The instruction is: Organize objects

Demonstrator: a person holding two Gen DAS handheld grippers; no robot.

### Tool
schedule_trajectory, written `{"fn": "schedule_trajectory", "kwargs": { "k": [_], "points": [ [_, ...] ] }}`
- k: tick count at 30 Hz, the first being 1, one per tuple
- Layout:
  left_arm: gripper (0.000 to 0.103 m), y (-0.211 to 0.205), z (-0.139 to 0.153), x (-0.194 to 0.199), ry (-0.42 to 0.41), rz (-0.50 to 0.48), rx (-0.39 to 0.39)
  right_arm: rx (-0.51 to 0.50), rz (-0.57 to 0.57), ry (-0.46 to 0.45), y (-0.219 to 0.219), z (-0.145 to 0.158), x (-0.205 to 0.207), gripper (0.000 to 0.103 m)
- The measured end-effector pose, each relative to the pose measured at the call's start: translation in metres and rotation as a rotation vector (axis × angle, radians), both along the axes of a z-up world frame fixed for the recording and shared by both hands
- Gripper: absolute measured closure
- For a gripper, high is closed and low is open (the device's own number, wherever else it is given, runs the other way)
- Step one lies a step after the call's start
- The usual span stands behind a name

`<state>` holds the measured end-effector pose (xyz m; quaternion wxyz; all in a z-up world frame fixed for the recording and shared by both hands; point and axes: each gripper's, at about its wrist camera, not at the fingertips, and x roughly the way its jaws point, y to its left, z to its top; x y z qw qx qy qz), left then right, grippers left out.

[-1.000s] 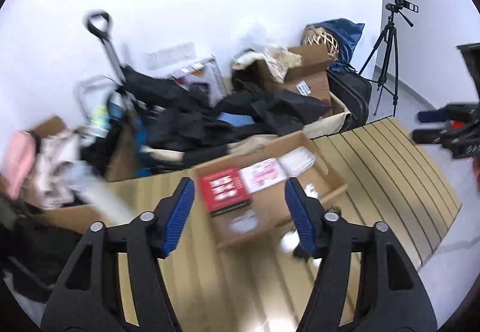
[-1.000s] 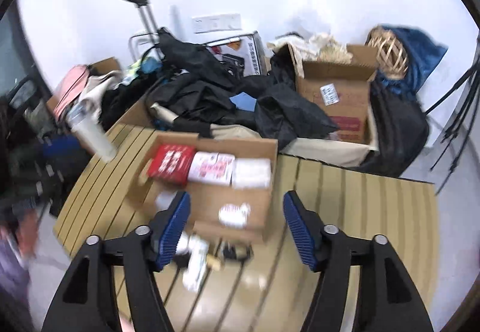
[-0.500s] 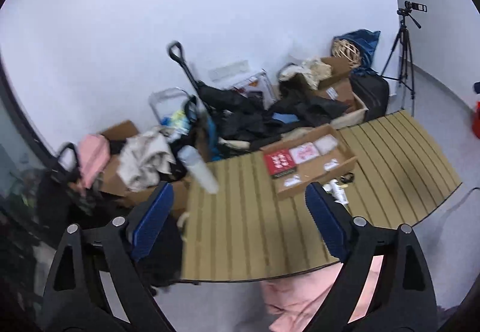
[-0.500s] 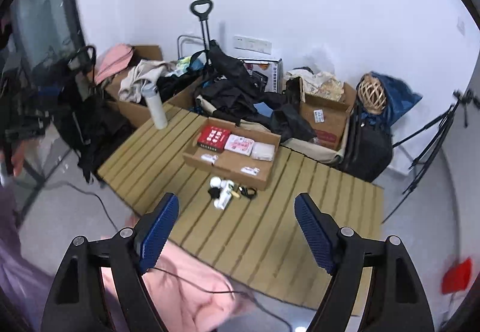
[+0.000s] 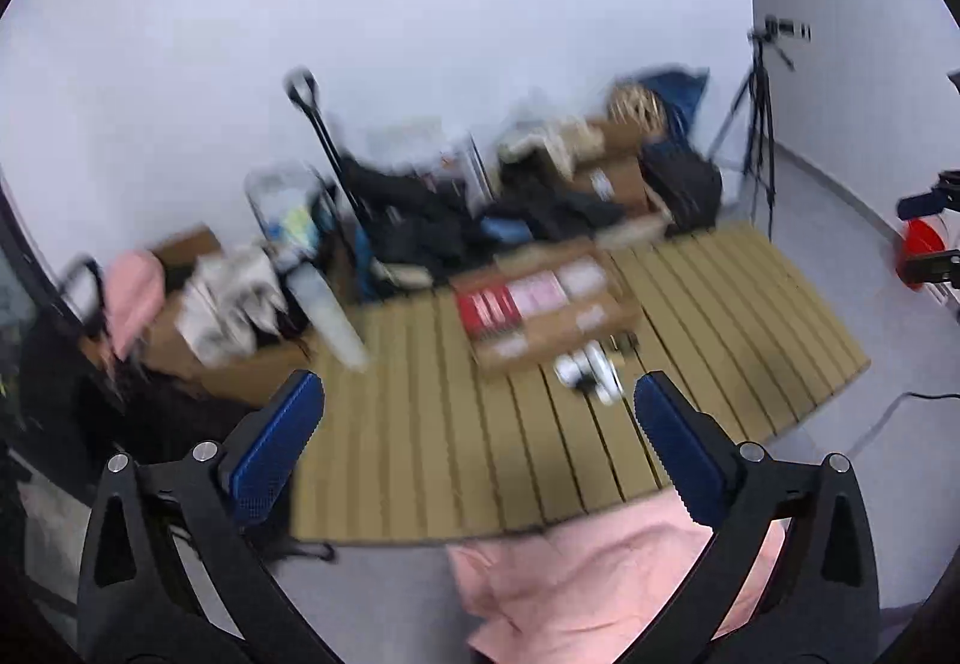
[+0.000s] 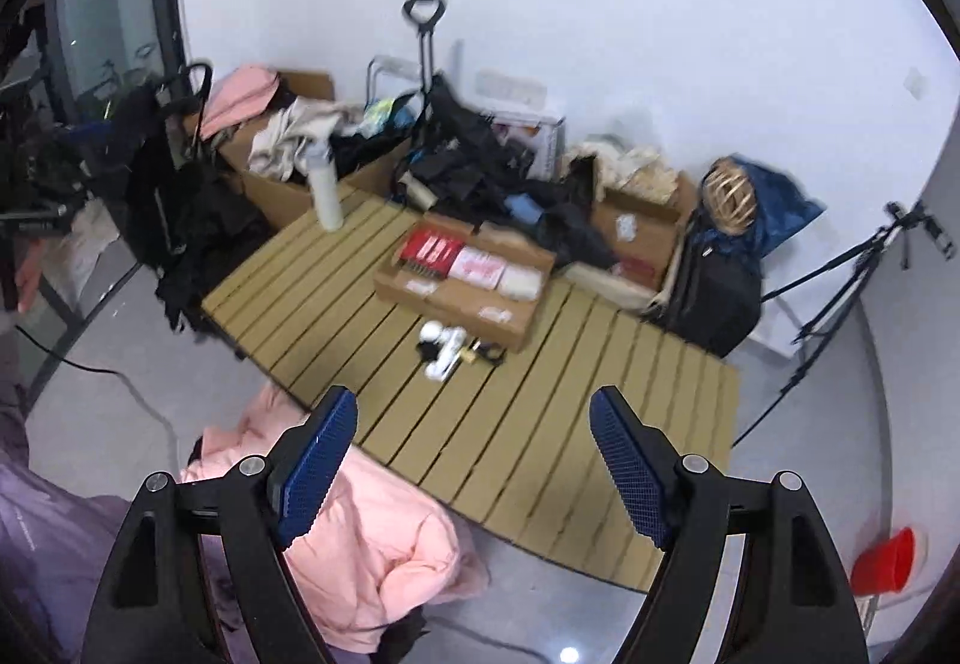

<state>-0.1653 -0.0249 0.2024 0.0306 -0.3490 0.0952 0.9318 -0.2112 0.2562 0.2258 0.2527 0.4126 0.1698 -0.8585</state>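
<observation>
A shallow cardboard box (image 6: 465, 298) (image 5: 549, 331) sits on the slatted wooden table (image 6: 540, 424) (image 5: 432, 454). It holds a red packet (image 6: 432, 248) (image 5: 487, 307), a pink packet (image 6: 478, 265) and a white packet (image 6: 521, 280). Small white and dark items (image 6: 447, 349) (image 5: 591, 370) lie on the table in front of the box. My left gripper (image 5: 477, 424) and my right gripper (image 6: 474, 445) are both open and empty, held high and well back from the table.
A white bottle (image 6: 326, 193) stands at the table's far left corner. Bags, black clothes and cardboard boxes (image 6: 642, 226) pile up behind the table. A pink garment (image 6: 372, 532) lies on the floor below. A tripod (image 6: 852, 268) and a red bucket (image 6: 885, 559) are at the right.
Both grippers have pulled far back and up from the box over the last second. The left view has since moved a little closer and is blurred.
</observation>
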Motion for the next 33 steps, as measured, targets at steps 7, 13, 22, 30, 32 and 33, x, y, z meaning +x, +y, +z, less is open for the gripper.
{"fn": "schedule_trajectory", "kwargs": {
  "k": [7, 13, 22, 30, 32, 33],
  "points": [
    [0.0, 0.036, -0.159, -0.03, -0.068, -0.12, 0.132, -0.096, 0.067, -0.149, -0.033, -0.149, -0.029, 0.02],
    [0.002, 0.049, -0.235, -0.093, -0.099, -0.109, 0.174, -0.144, -0.045, -0.086, -0.043, -0.231, -0.076, 0.02],
    [0.027, 0.067, -0.326, -0.204, -0.174, -0.053, 0.281, -0.191, -0.168, -0.026, -0.062, -0.331, -0.176, 0.025],
    [0.031, 0.063, -0.388, -0.27, -0.261, 0.041, 0.33, -0.247, -0.327, -0.126, -0.055, -0.392, -0.266, 0.039],
    [0.031, 0.061, -0.397, -0.271, -0.284, 0.039, 0.363, -0.229, -0.362, -0.134, -0.053, -0.402, -0.277, 0.041],
    [0.031, 0.061, -0.399, -0.27, -0.278, 0.036, 0.374, -0.219, -0.375, -0.143, -0.052, -0.408, -0.283, 0.041]
  ]
}}
